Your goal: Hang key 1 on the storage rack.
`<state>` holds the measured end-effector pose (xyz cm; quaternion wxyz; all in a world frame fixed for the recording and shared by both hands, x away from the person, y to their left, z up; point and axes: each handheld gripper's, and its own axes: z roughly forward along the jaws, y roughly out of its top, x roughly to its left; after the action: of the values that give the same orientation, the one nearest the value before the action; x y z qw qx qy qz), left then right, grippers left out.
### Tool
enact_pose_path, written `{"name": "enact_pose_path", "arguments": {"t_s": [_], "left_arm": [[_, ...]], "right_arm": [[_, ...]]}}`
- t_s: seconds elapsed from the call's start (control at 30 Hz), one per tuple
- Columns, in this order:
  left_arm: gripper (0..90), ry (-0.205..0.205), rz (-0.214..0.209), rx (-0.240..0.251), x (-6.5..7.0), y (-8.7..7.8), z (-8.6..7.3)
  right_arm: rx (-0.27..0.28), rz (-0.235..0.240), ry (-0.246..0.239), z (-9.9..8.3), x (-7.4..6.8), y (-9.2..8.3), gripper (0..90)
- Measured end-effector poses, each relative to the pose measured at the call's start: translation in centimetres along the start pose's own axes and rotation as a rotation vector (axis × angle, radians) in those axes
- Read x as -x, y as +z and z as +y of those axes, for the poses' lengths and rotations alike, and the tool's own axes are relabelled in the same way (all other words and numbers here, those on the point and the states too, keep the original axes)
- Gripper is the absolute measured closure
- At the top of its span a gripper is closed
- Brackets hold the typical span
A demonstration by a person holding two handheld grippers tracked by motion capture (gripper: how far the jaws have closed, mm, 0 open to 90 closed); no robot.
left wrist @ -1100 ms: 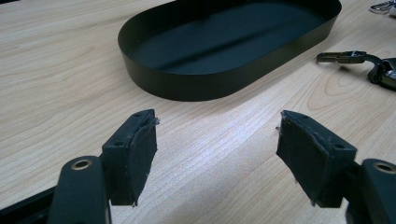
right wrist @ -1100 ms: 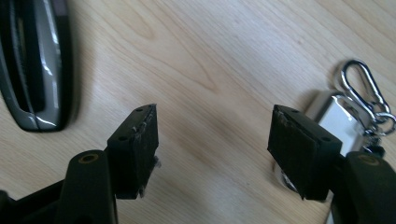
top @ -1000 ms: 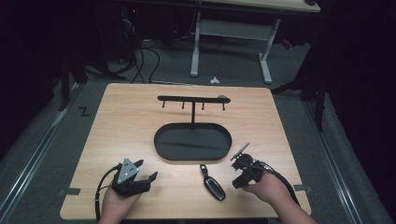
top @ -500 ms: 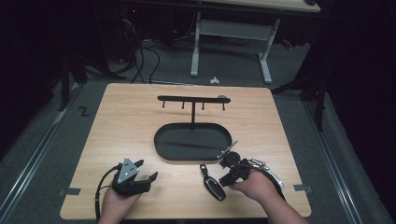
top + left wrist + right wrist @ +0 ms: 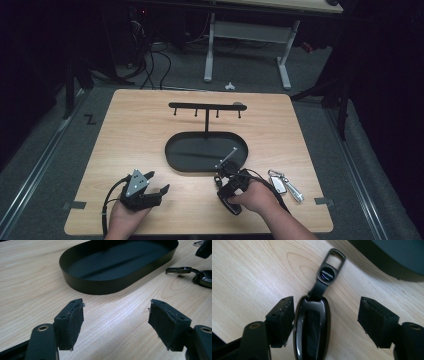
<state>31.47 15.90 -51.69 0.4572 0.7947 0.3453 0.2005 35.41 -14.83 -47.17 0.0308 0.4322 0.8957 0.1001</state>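
Key fob (image 5: 313,327) now lies between right gripper's (image 5: 325,322) open jaws.

The black key fob (image 5: 312,327) lies flat on the tabletop (image 5: 244,272), glossy dark shell facing up, its long axis running away from the camera in the right gripper view. A short strap leads from its far end to a dark metal clip (image 5: 331,265), which points toward the black oval tray (image 5: 392,255) just beyond
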Motion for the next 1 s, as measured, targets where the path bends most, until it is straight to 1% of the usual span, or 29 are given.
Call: {"name": "enact_pose_path", "arguments": {"t_s": [0.1,0.13,0.17,0.3,0.37,0.4,0.5,0.57,0.6,0.67,0.7,0.73,0.77,0.9,0.93,1.0], "left_arm": [[28.5,0.001,-0.002,0.000,0.0,0.0,0.0],[28.5,0.002,-0.002,0.000,0.0,0.0,0.0],[28.5,0.002,-0.002,0.000,0.0,0.0,0.0],[28.5,0.004,-0.006,-0.004,0.0,0.0,0.0],[28.5,0.004,-0.007,-0.003,0.0,0.0,0.0],[28.5,0.004,-0.007,-0.003,0.0,0.0,0.0],[28.5,0.005,-0.007,-0.004,0.0,0.0,0.0],[28.5,0.005,-0.007,-0.004,0.0,0.0,0.0],[28.5,0.005,-0.008,-0.003,0.0,0.0,0.0],[28.5,0.005,-0.007,-0.004,0.0,0.1,0.0],[28.5,0.005,-0.007,-0.004,0.0,0.1,0.0],[28.5,0.005,-0.007,-0.004,0.0,0.1,0.0],[28.5,0.005,-0.007,-0.004,0.0,0.1,0.0],[28.5,0.007,-0.008,-0.003,0.1,0.1,0.0],[28.5,0.007,-0.008,-0.004,0.1,0.1,0.0],[28.5,0.006,-0.008,-0.004,0.1,0.1,0.0]], "right_arm": [[-0.004,-0.005,0.006,0.5,-0.4,0.4,36.3],[0.000,-0.006,0.000,0.6,-0.4,0.6,37.8],[0.000,-0.004,0.012,0.8,-0.4,0.7,39.9],[-0.003,0.005,0.019,1.0,-0.4,1.2,45.9],[-0.008,0.022,0.032,1.1,-0.5,1.4,49.8],[-0.006,0.022,0.023,1.1,-0.5,1.5,52.1],[-0.017,0.024,0.028,1.3,-0.8,1.9,59.8],[-0.018,0.015,0.009,1.3,-1.0,2.0,61.9],[-0.019,0.010,0.011,1.3,-1.1,2.0,63.4],[-0.026,-0.003,0.001,1.3,-1.2,2.0,71.4],[-0.023,-0.010,-0.023,1.3,-1.1,2.1,72.3],[-0.023,-0.014,-0.028,1.3,-1.1,2.1,73.4],[-0.033,-0.018,-0.012,1.3,-1.2,2.1,73.9],[-0.047,-0.024,-0.028,1.2,-1.1,2.2,74.4],[-0.053,-0.025,-0.017,1.3,-1.3,2.1,74.3],[-0.055,-0.034,-0.041,1.3,-1.3,2.2,74.4]]}}
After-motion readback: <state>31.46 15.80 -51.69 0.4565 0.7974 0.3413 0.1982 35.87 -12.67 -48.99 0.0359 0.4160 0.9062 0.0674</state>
